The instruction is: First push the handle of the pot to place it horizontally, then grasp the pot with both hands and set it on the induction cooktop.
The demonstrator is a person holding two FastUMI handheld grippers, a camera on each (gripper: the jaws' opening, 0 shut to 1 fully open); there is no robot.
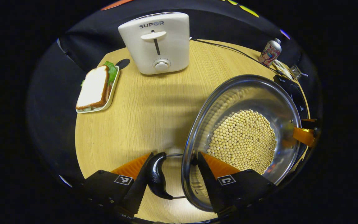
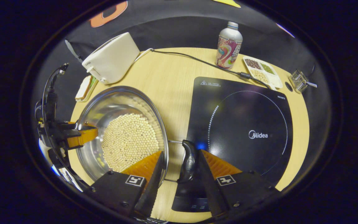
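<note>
1. Between your left gripper's [image 1: 174, 177] fingers sit the near black loop handle [image 1: 156, 175] and the rim of the shiny steel pot filled with pale beans [image 1: 244, 140]; one finger is outside the handle, the other inside the pot wall. Whether both press firmly I cannot tell, though the span looks narrow and set for a hold.
2. Your right gripper [image 2: 177, 174] straddles the opposite black handle [image 2: 188, 161] the same way, one finger inside the rim and one outside the handle, touching or nearly so.
3. Both handles lie level, so the handle push looks done and you appear to be at the two-handed grasp.
4. The pot stands on the table just beside the black glass induction cooktop [image 2: 244, 124], not on it. The lift and sideways carry onto the marked ring are left.
5. The load of loose beans could shift, so keep the pot level, in my judgement.
6. The round pale wooden table [image 1: 129, 130] also carries a white toaster [image 1: 157, 40], a sandwich on a small tray [image 1: 96, 88], a printed metal bottle [image 2: 228, 45], a divided dish of grains [image 2: 261, 73] and a small wire basket [image 2: 298, 81]. Black cloth walls the booth behind.
</note>
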